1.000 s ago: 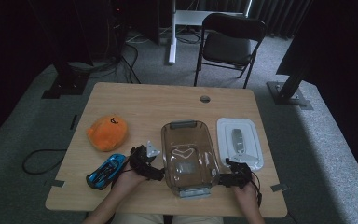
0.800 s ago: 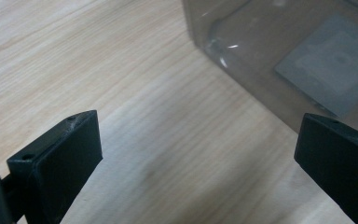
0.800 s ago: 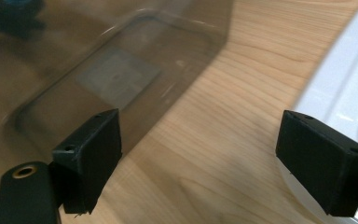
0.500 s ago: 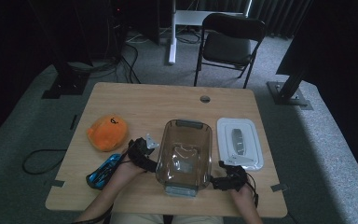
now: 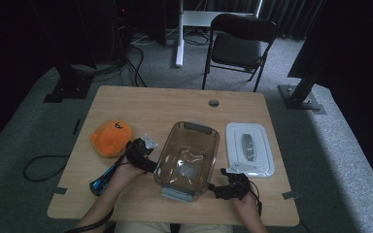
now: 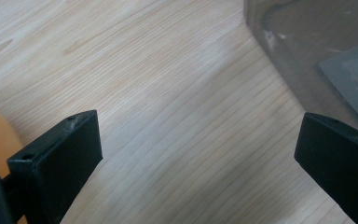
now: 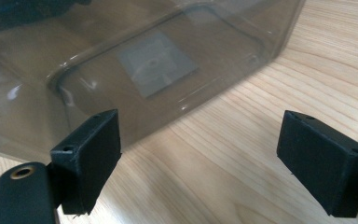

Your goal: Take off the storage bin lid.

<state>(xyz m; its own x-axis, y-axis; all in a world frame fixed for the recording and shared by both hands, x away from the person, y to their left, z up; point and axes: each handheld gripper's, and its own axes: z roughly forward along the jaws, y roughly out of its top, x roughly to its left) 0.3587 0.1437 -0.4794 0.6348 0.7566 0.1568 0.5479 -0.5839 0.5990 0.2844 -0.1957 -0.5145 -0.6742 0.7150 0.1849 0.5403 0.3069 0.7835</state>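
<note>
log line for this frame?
left gripper: open, beside bin | right gripper: open, beside bin | lid: off, on table

The high view is dim and soft, with little fine detail. The top and both sides of the frame sink into near black, while the table (image 5: 175,109) at centre catches a muted light. The white lid (image 5: 249,149) at right centre is the brightest patch. Both gripper views are far brighter and evenly lit. The wood grain is sharp there, the black jaws at the bottom edge slightly soft, and pale glare streaks the clear box (image 7: 158,60).
</note>
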